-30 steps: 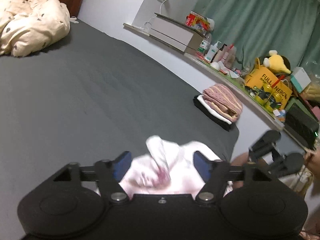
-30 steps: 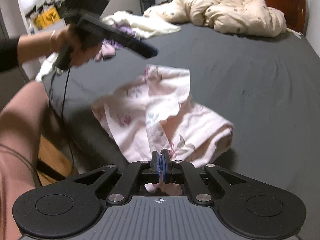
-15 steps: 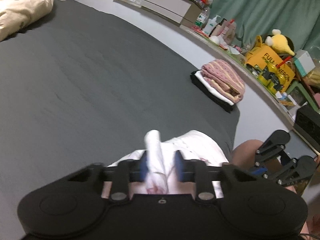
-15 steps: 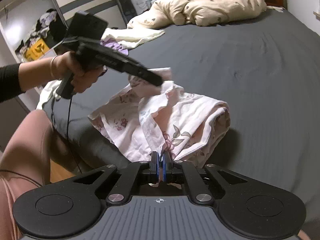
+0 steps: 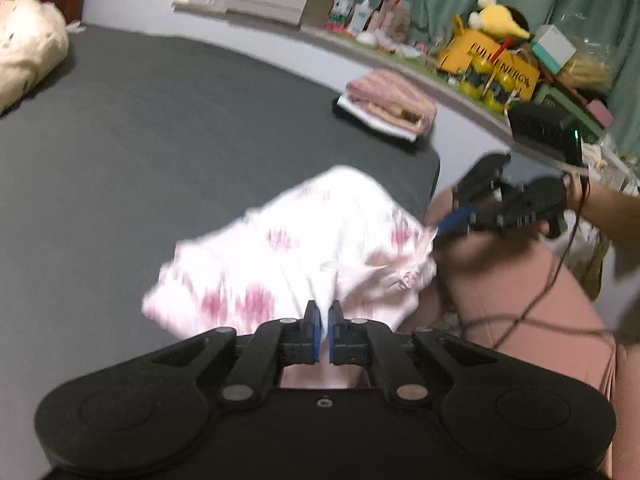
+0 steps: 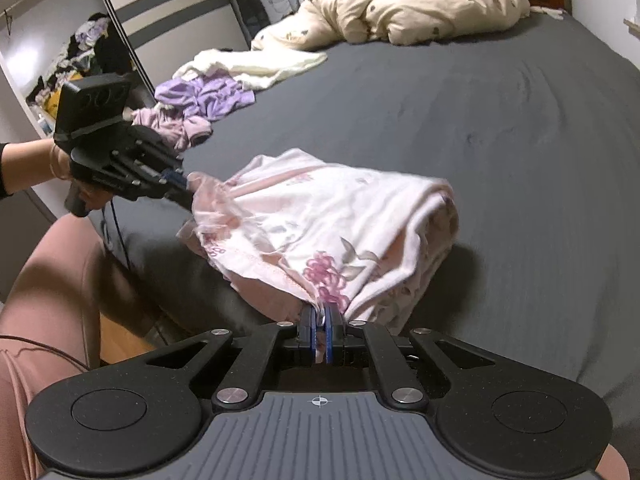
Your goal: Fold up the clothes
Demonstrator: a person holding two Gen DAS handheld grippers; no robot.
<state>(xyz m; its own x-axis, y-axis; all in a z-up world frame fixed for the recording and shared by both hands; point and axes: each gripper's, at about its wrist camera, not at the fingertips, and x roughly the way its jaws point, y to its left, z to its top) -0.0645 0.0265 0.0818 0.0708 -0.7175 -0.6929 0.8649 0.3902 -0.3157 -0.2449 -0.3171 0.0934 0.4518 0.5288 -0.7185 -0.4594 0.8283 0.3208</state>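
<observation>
A pink floral garment [image 6: 332, 220] lies bunched near the front edge of the dark grey bed [image 6: 480, 120]; it also shows in the left wrist view [image 5: 288, 248]. My left gripper [image 5: 325, 330] is shut on one edge of it, and shows in the right wrist view [image 6: 176, 186] at the garment's left end. My right gripper [image 6: 319, 330] is shut on another edge, and shows in the left wrist view [image 5: 444, 226] at the garment's right end. The cloth hangs stretched between them.
A folded stack of clothes [image 5: 388, 104] sits at the bed's right corner. Unfolded purple and cream clothes [image 6: 208, 96] lie on the bed's left side, a beige duvet [image 6: 408, 0] at the head. A cluttered ledge [image 5: 480, 60] runs along the wall. The person's knees [image 5: 532, 288] are close by.
My left gripper closed from open onto the garment's edge. Both grippers then pulled apart, lifting and stretching the cloth between them.
</observation>
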